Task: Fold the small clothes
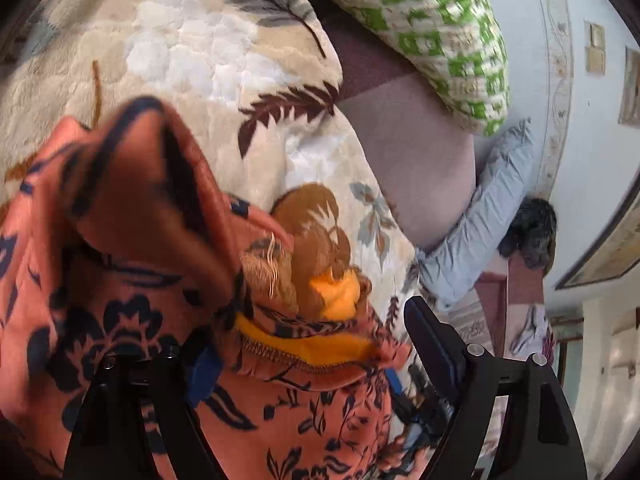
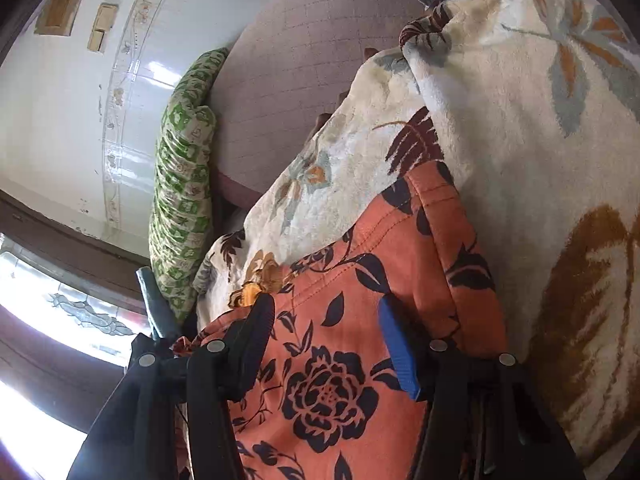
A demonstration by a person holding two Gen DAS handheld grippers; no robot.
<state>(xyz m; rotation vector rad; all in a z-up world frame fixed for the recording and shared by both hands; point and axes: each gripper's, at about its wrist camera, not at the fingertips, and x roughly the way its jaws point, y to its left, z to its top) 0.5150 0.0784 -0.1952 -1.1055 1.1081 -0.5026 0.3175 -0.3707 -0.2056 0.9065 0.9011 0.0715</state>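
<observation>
The fleece blanket [image 2: 540, 128] lies beyond both grippers. The orange floral garment [image 2: 360, 280] runs lengthwise straight ahead of the right gripper [image 2: 326, 332], whose jaws stand apart astride it (not pinching). Its bunched edge heaps over the left gripper [image 1: 316, 344], whose jaws stand wide apart.

One orange floral garment [image 2: 340, 320], one leaf-print blanket [image 2: 520, 140], one green pillow [image 2: 180, 184], two hand-held grippers

No readable text, labels, brands or numbers in either wrist view; only floral and leaf prints on fabrics.
</observation>
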